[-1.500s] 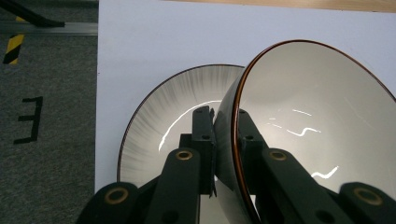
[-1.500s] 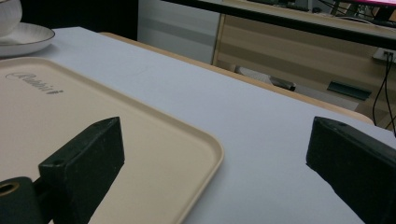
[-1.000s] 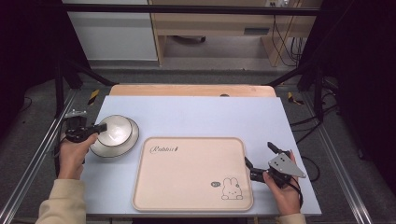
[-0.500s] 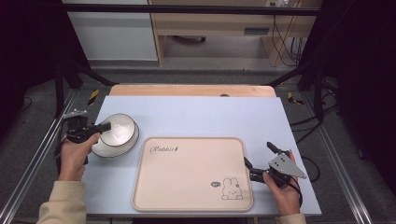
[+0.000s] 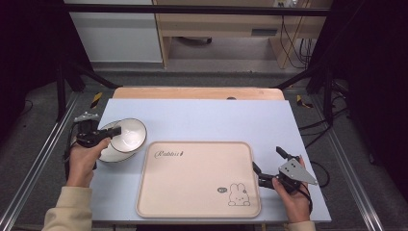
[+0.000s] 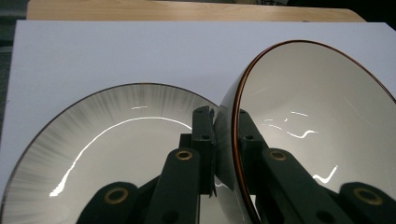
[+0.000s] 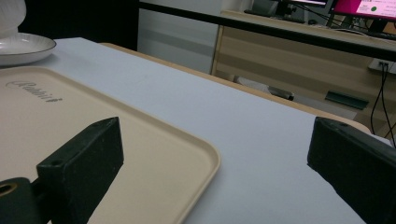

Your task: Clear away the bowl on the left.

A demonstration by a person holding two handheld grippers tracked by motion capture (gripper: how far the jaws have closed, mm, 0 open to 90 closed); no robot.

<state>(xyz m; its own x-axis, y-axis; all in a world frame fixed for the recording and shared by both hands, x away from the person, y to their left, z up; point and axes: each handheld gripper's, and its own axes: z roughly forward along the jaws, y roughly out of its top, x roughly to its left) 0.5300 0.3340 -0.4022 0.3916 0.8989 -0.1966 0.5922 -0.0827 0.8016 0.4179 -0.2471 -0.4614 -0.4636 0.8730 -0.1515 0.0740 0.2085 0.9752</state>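
Currently logged: left gripper [image 5: 109,132] at the table's nine o'clock, jaws clamped on the rim of a white bowl [image 5: 128,134] with a brown edge, the bowl tilted and raised off a white plate [image 5: 109,153] beneath it. Right gripper [image 5: 266,166] at four o'clock, jaws spread wide and empty, just beside the right edge of the cream rabbit-print tray [image 5: 192,211]. Step judged: lifting the bowl clear of the plate; next likely calls for carrying it toward three o'clock over the tray rim, grip kept firm on the thin wall.
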